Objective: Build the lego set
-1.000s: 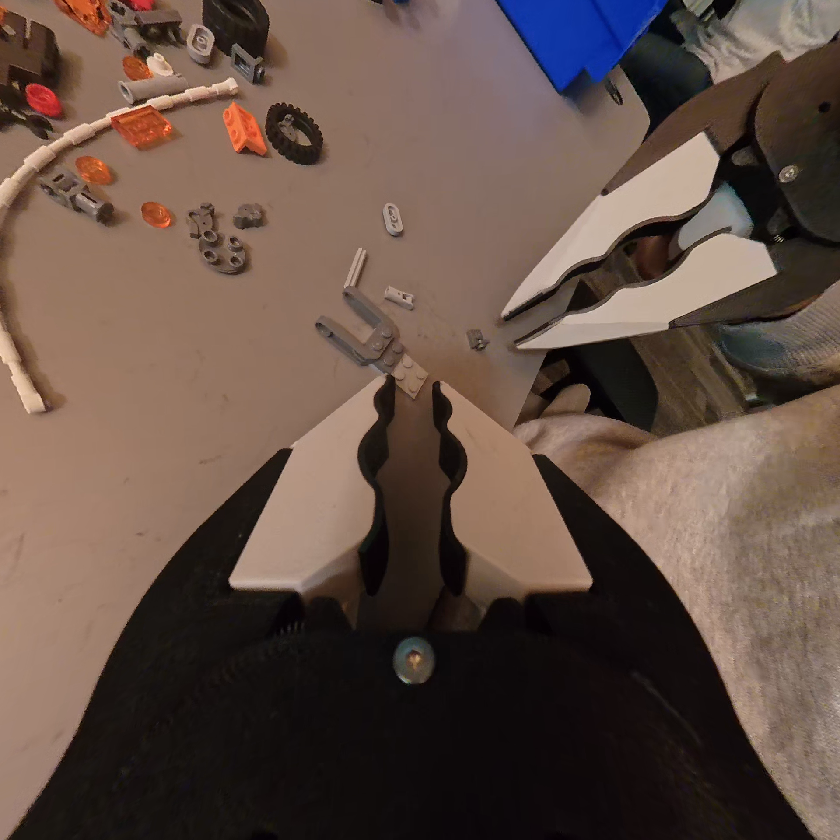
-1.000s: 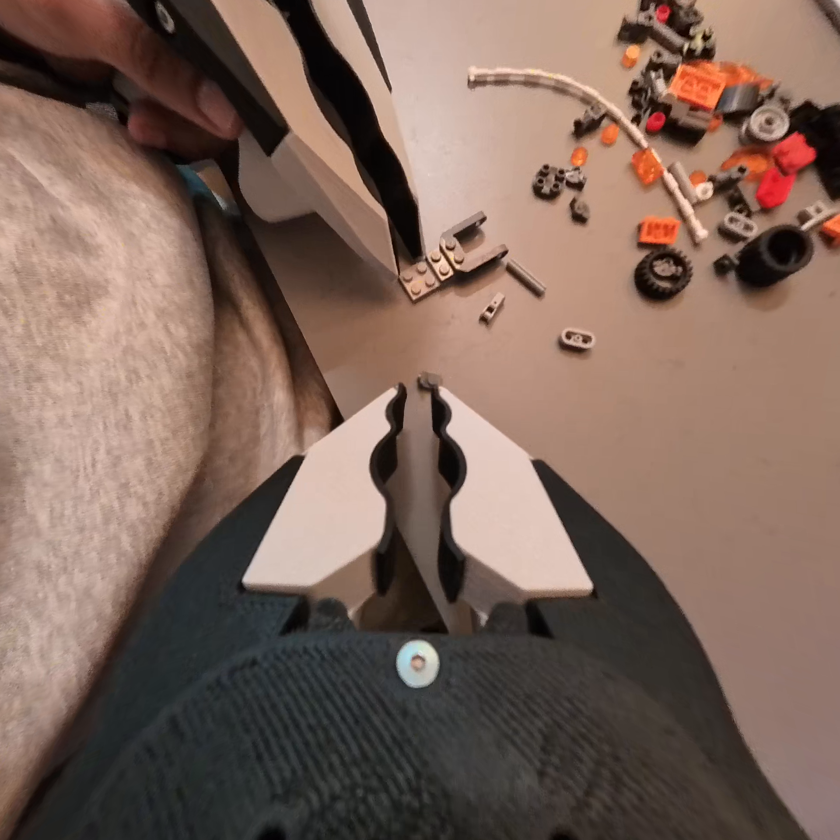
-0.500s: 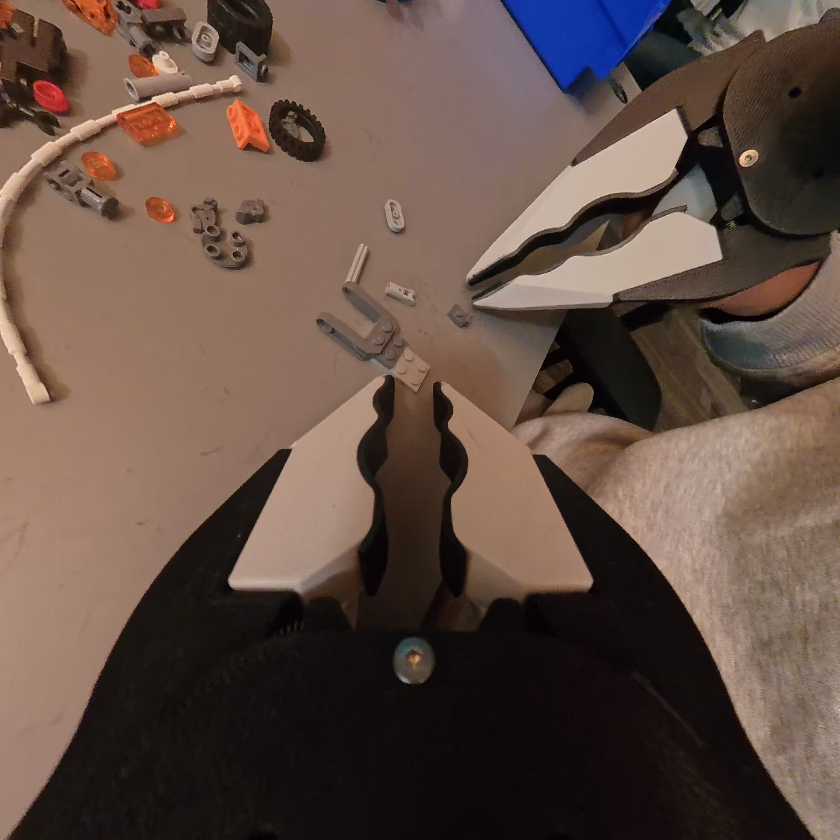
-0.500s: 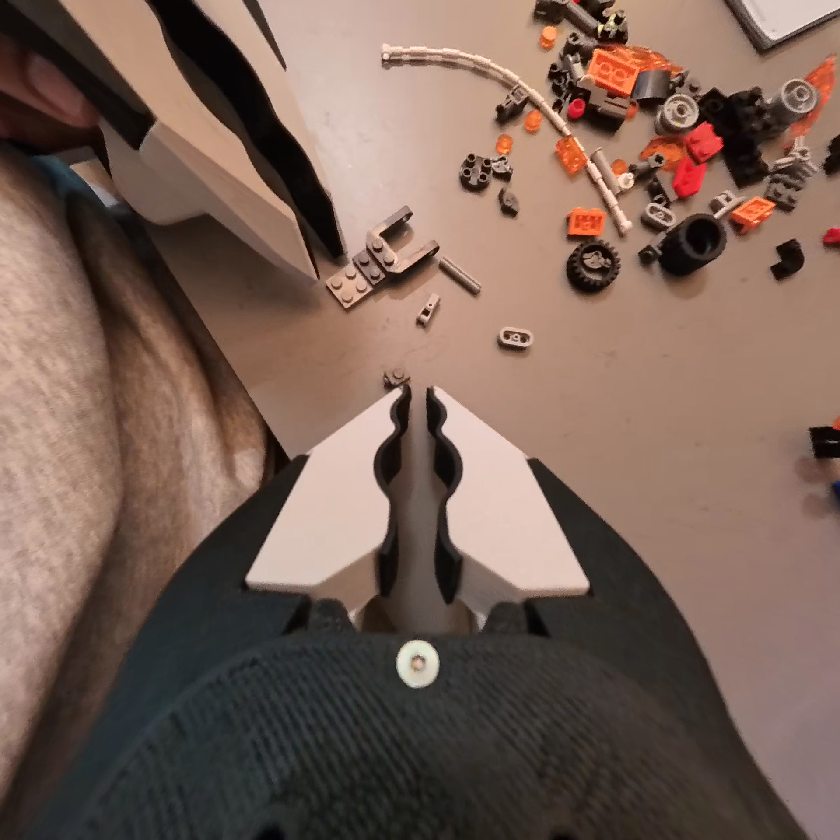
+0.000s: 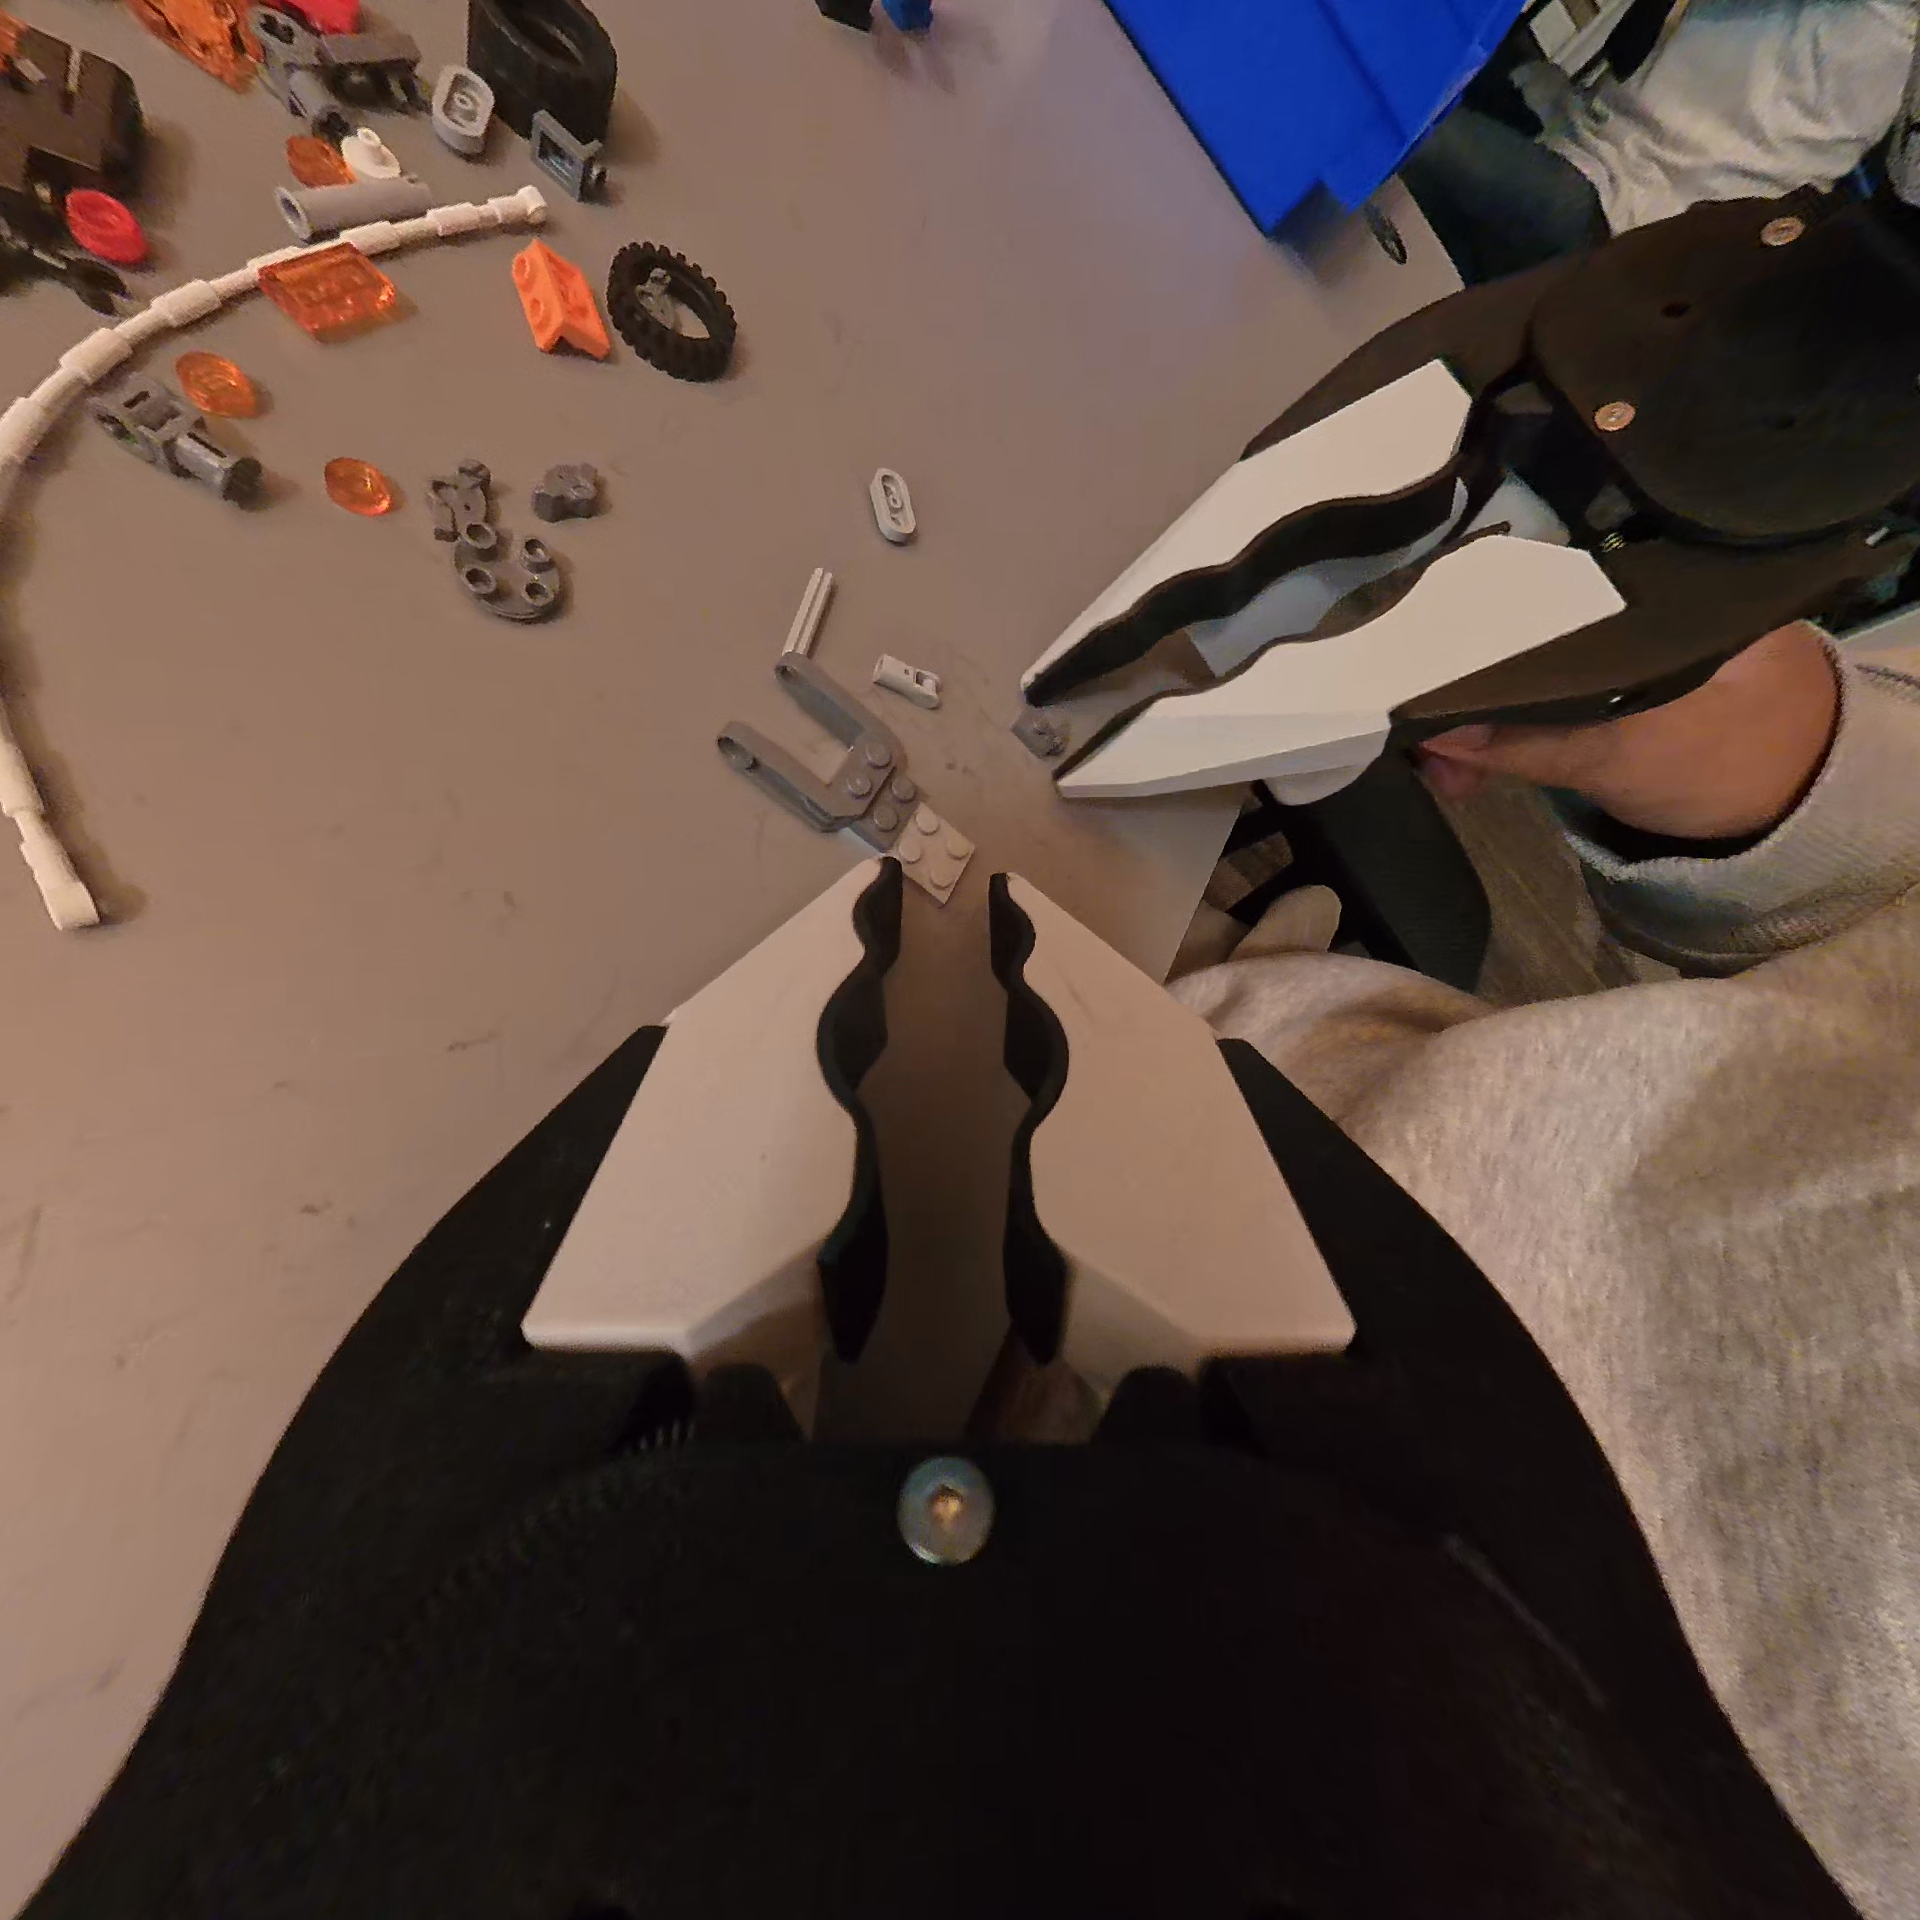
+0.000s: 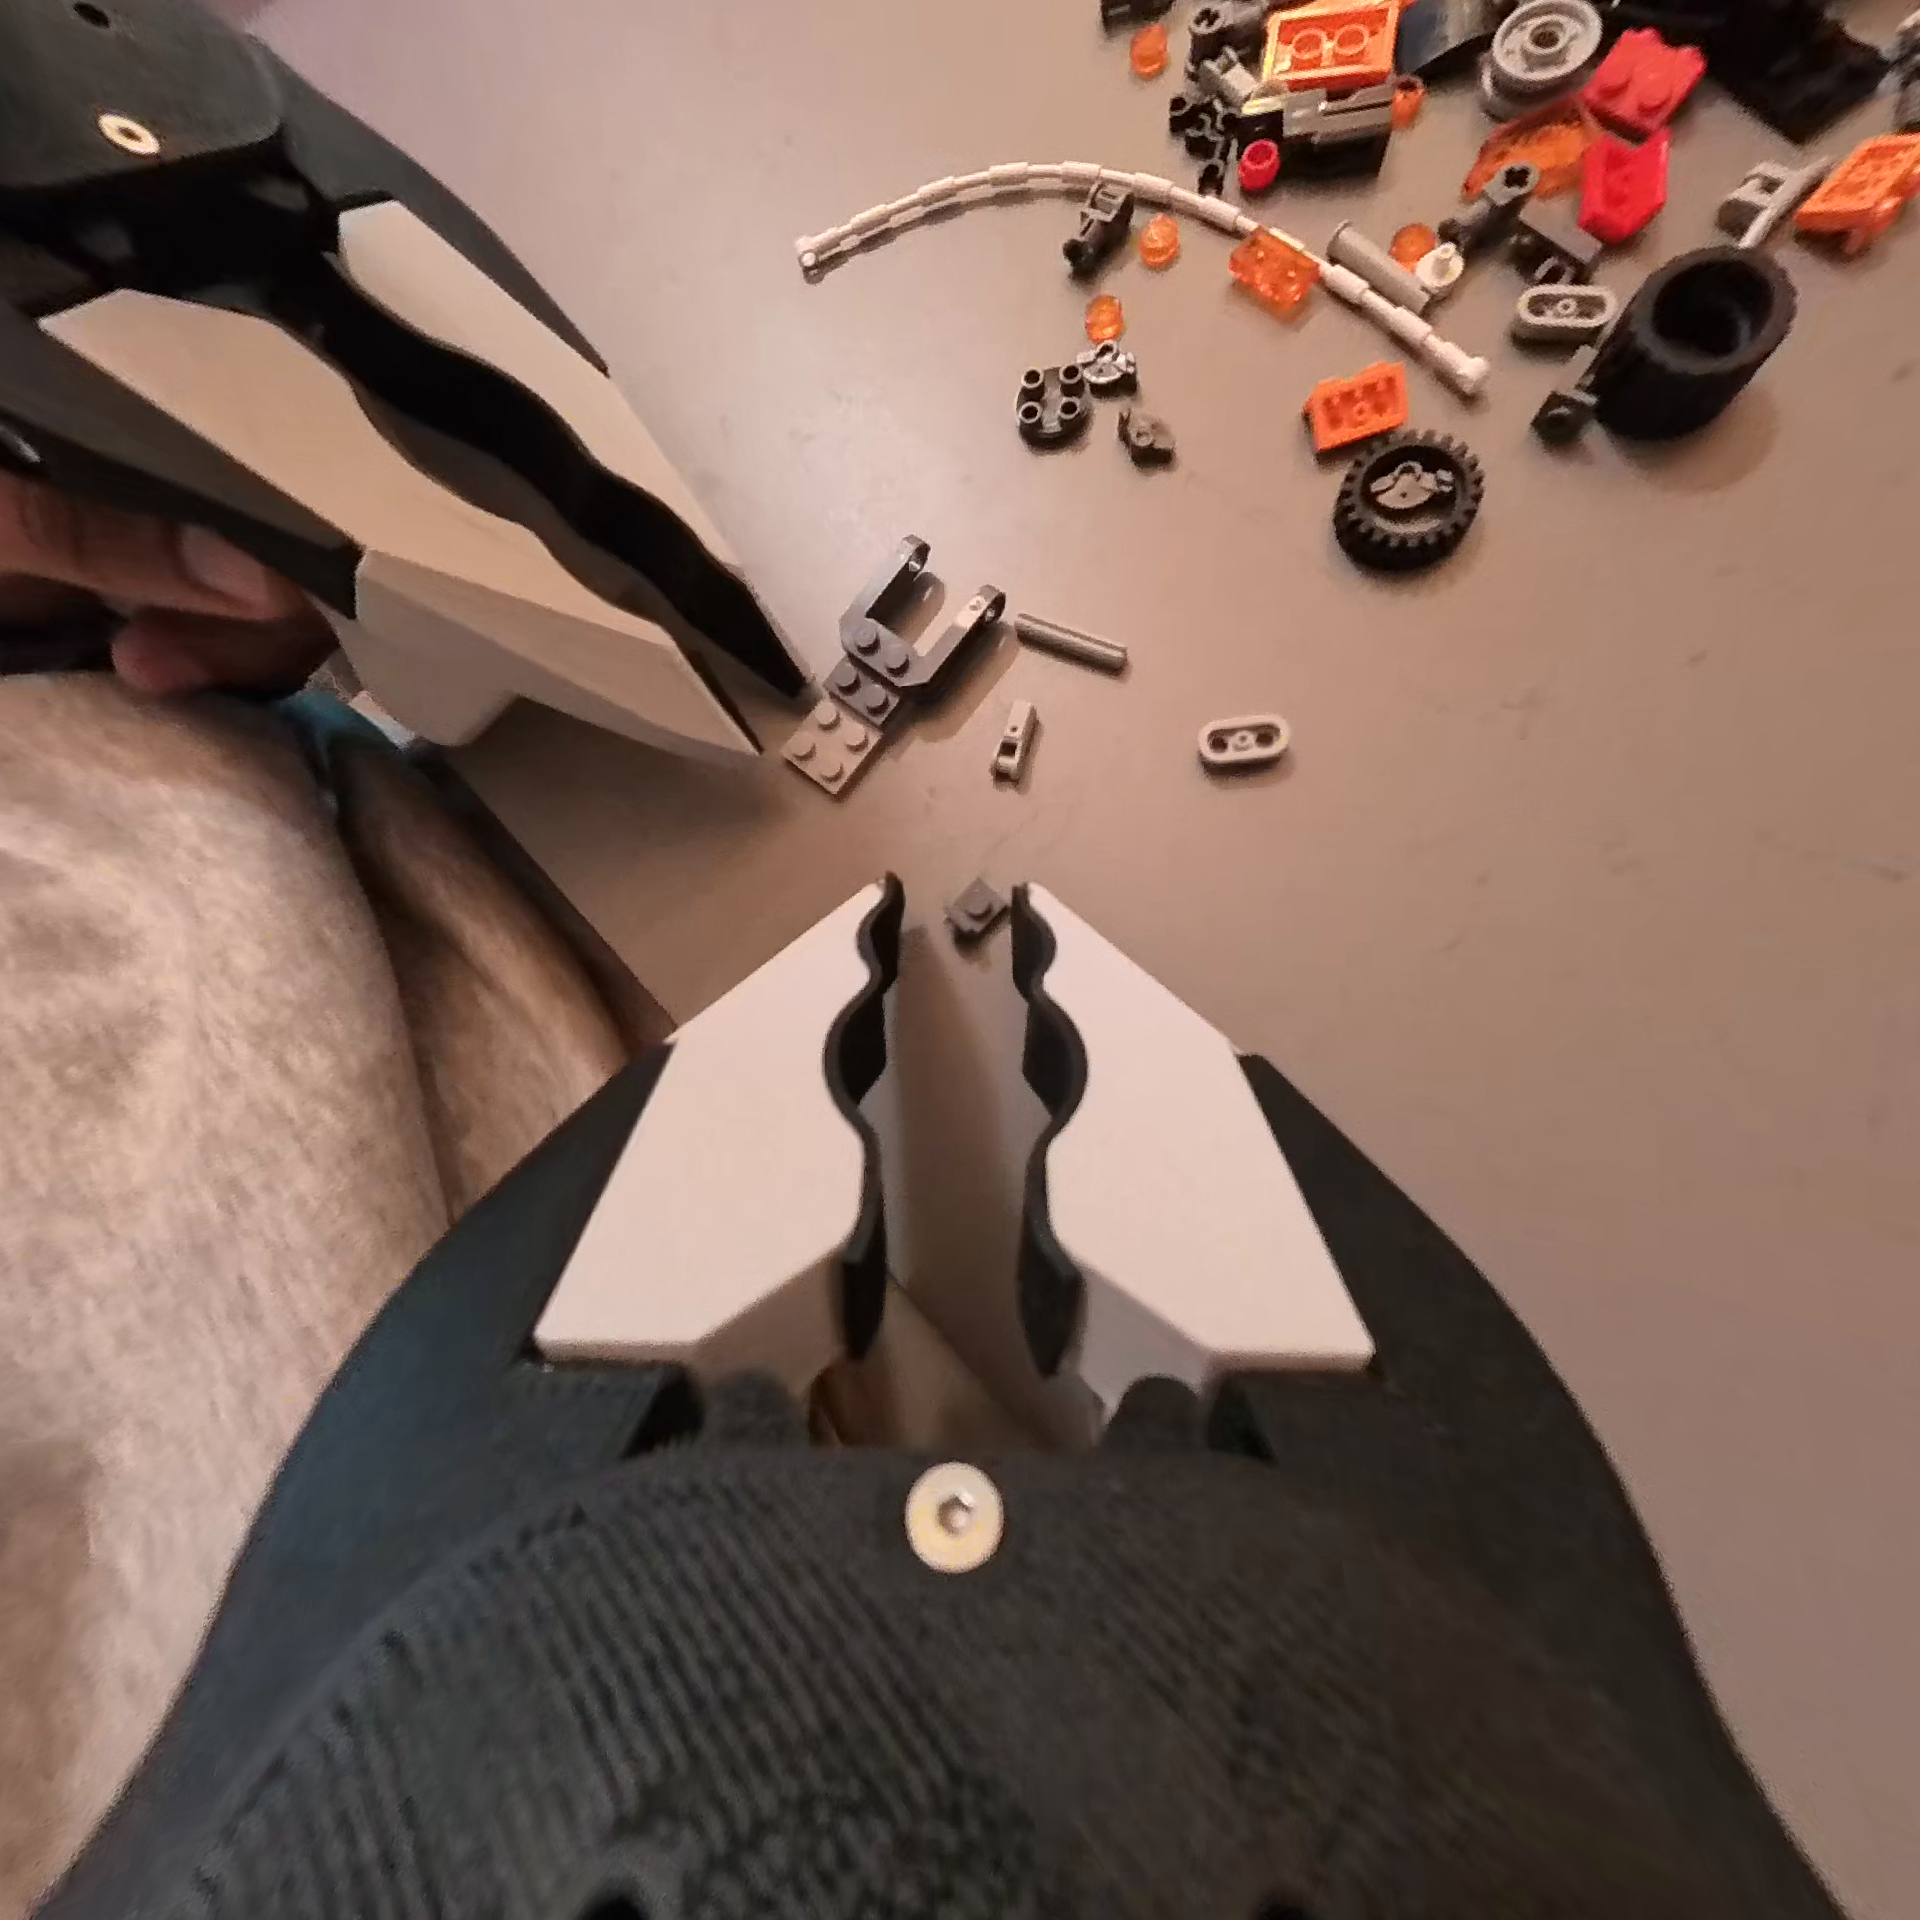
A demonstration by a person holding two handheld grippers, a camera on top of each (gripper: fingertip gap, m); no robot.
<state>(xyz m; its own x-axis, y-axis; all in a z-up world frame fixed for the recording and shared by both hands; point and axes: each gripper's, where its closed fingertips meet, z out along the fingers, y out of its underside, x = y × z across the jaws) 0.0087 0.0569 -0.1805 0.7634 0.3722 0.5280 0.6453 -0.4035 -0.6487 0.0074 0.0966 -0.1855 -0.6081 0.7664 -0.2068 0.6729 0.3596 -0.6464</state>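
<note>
Left gripper (image 5: 938,881): jaws parted, nothing between them, tips poised at the near end of the grey plate assembly (image 5: 842,764); whether they touch its light grey plate cannot be told. Right gripper (image 6: 954,896): jaws also parted, straddling the tiny dark grey stud piece (image 6: 977,911), which lies flat on the table (image 6: 1455,935), closer to the right fingertip, not pinched.

By size from there:

- Grey table, carrying every loose part, with a blue bin (image 5: 1309,94) at its far corner in the left wrist view.
- Grey sweatshirt sleeve (image 5: 1558,1195) along the table's near edge.
- Wide black tyre (image 6: 1694,343), lying in the heap of orange, red and black pieces at the far side.
- Curved white segmented hose (image 6: 1143,197), arching past that heap.
- Small spoked wheel with a treaded tyre (image 6: 1408,499), just beside an orange plate (image 6: 1356,405).
- Grey plate assembly: a forked bracket with two arms fixed to a studded plate, lying flat beside the left gripper's tips.
- Dark round plate with holes (image 6: 1055,395), apart from the assembly, toward the heap.
- Short grey rod (image 6: 1070,642), just beyond the bracket's arms.
- Grey oval link (image 6: 1243,742), set apart toward the right.
- Small light grey clip piece (image 6: 1016,740), between the assembly and the link.
- Tiny dark grey stud piece, smallest of all, near the table's front edge.
</note>
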